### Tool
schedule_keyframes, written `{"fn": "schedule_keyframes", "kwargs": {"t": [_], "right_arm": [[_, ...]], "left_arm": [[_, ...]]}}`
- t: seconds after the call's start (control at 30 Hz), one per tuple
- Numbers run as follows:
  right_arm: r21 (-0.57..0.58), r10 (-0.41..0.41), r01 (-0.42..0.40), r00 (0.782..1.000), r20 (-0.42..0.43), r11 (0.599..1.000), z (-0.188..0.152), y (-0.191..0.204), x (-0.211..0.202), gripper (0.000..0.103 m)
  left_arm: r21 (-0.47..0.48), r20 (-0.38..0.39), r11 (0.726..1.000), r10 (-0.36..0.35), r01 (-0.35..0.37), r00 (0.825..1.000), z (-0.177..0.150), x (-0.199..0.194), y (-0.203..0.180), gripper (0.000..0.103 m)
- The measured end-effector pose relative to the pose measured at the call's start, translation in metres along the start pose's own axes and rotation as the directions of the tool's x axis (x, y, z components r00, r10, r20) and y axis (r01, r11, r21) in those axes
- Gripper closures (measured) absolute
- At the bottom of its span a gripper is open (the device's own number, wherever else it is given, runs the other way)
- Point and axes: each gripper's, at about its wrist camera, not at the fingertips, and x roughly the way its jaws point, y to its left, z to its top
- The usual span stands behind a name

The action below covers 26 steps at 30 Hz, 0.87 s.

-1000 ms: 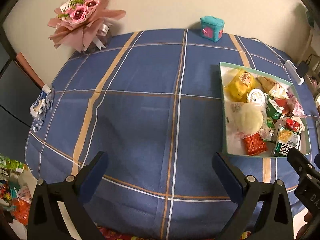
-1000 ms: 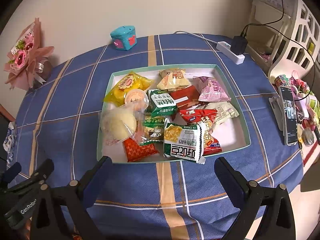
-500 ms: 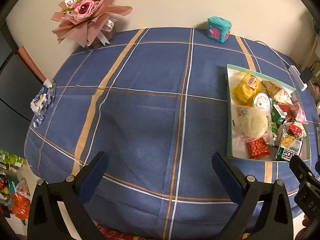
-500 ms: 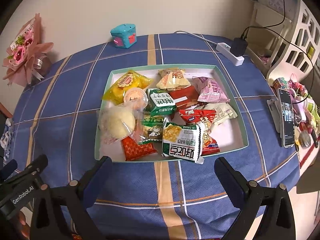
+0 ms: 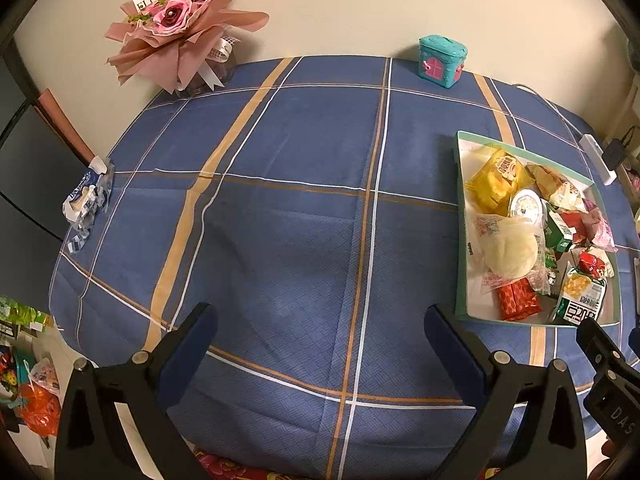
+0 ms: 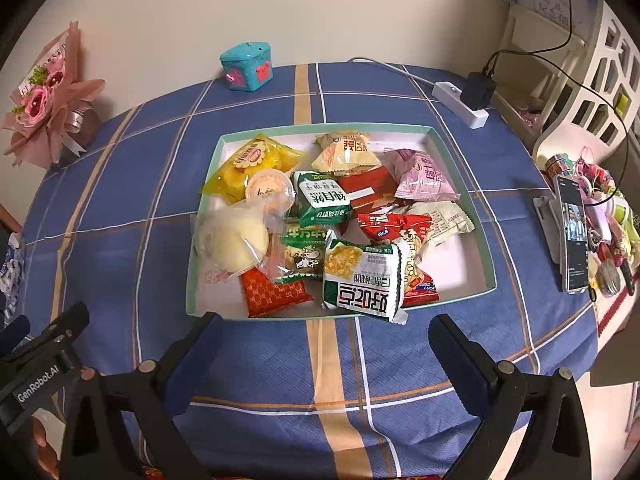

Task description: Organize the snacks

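Leftmost, the left gripper (image 5: 318, 320) hangs over bare tablecloth (image 5: 288, 208), jaws spread and holding nothing. Further right, every snack (image 6: 362, 276) lies heaped in the tray (image 6: 486, 268), none loose outside it. The right gripper (image 6: 324, 330), jaws likewise spread and holding nothing, faces the tray's near edge. Gathered, yes; whether they get sorted further, I cannot tell.

A blue plaid cloth (image 5: 288, 216) covers the tabletop. A pink bouquet (image 5: 180, 28) stands at its far left corner against the wall, and a teal toy house (image 6: 247, 66) sits at the far edge. A crumpled blue-and-white wrapper (image 5: 86, 200) lies at the left edge. On the right, a power strip (image 6: 460, 104) holds a black charger (image 6: 478, 90), and a phone (image 6: 574, 232) leans on a stand beside small trinkets.
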Motion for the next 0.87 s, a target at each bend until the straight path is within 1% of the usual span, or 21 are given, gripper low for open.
{"fn": "schedule_keyframes", "kwargs": {"t": [0.43, 0.5, 0.67, 0.87], "right_arm": [[-0.002, 0.000, 0.000, 1.000, -0.001, 1.000, -0.0003, 0.0005, 0.0000, 0.000], [-0.002, 0.000, 0.000, 1.000, 0.000, 1.000, -0.0004, 0.0004, 0.0001, 0.000], [-0.001, 0.000, 0.000, 1.000, -0.001, 1.000, -0.0008, 0.0007, 0.0004, 0.000], [-0.001, 0.000, 0.000, 1.000, -0.001, 1.000, -0.0006, 0.0006, 0.0004, 0.000]], "left_arm": [[-0.002, 0.000, 1.000, 0.000, 0.000, 1.000, 0.0005, 0.0005, 0.0011, 0.000], [-0.002, 0.006, 1.000, 0.000, 0.000, 1.000, -0.0003, -0.0004, 0.0009, 0.000], [0.010, 0.051, 1.000, 0.011, -0.012, 0.999, -0.0012, -0.0081, -0.0030, 0.000], [0.009, 0.050, 1.000, -0.002, 0.002, 0.999, -0.0004, -0.0081, -0.0042, 0.000]]}}
